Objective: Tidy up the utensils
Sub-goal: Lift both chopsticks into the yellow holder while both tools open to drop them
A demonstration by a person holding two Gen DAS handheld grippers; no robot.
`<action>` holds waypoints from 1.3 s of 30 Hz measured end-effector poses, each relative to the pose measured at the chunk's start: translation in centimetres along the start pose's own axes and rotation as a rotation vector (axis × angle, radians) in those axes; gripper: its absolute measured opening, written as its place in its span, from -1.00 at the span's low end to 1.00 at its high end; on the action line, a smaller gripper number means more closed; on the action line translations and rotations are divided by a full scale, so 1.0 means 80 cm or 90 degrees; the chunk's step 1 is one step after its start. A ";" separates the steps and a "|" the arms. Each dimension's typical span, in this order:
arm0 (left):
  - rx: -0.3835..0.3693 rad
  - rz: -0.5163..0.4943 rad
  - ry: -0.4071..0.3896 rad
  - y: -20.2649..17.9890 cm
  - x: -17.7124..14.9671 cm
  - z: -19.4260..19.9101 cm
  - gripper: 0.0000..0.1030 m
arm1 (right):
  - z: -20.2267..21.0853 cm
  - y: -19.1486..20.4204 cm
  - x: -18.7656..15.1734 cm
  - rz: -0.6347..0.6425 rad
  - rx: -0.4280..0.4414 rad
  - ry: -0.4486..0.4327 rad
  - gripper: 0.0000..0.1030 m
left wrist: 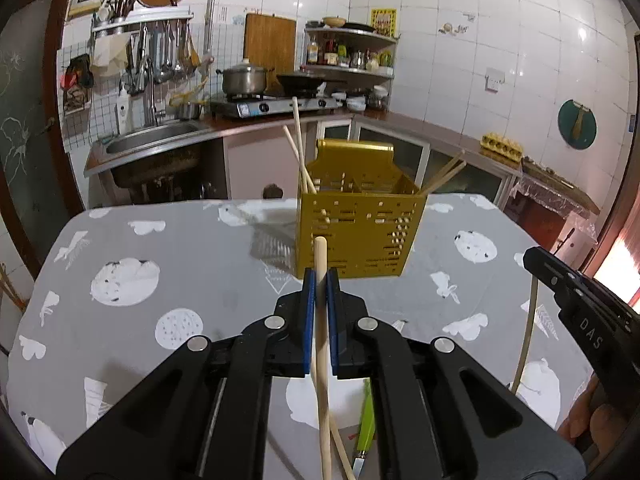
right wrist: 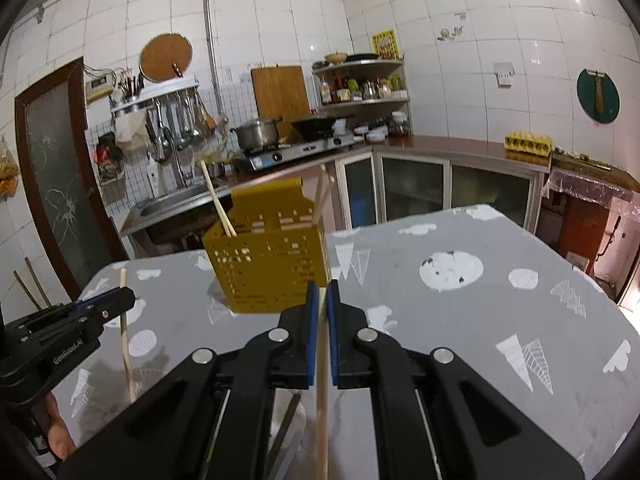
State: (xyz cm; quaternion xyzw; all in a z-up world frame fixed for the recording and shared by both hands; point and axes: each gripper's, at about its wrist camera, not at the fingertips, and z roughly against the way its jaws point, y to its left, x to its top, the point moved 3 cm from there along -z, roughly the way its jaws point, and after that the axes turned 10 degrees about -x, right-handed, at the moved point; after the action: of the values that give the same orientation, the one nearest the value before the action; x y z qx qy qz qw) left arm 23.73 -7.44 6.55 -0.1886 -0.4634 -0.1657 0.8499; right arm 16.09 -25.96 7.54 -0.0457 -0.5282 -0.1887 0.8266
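Note:
A yellow perforated utensil caddy [left wrist: 360, 232] [right wrist: 272, 264] stands on the grey patterned table, with chopsticks [left wrist: 298, 148] leaning out of its left end and more [left wrist: 444, 176] out of its right end. My left gripper [left wrist: 320, 276] is shut on a pale wooden chopstick [left wrist: 323, 380], held above the table just short of the caddy. My right gripper [right wrist: 322, 290] is shut on another chopstick [right wrist: 321, 400], also in front of the caddy. In each wrist view the other gripper [left wrist: 530, 258] [right wrist: 126, 298] shows at the edge with its chopstick [left wrist: 526, 340] [right wrist: 125, 332] hanging below.
A green-handled knife [left wrist: 368, 420] and a loose chopstick [left wrist: 340, 448] lie on the table [left wrist: 160, 264] below the left gripper. A dark utensil [right wrist: 288, 420] lies under the right one. Behind the table are a sink [left wrist: 152, 140], a stove with a pot [left wrist: 244, 78] and counters.

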 end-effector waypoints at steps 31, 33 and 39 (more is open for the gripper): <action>-0.003 -0.027 -0.181 -0.009 0.160 0.035 -0.91 | 0.017 0.037 0.156 0.014 0.033 -0.185 -0.90; -0.001 -0.033 -0.204 -0.016 0.182 0.037 -0.91 | 0.018 0.039 0.171 0.010 0.037 -0.199 -0.90; 0.009 -0.058 -0.256 -0.029 0.237 0.034 -0.91 | 0.020 0.047 0.220 -0.011 0.047 -0.247 -0.90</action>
State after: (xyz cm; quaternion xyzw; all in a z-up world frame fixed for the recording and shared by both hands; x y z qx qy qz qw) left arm 30.49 -10.19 24.41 -0.1905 -0.6327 -0.1595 0.7334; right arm 22.57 -26.70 24.41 -0.0461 -0.6848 -0.1641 0.7085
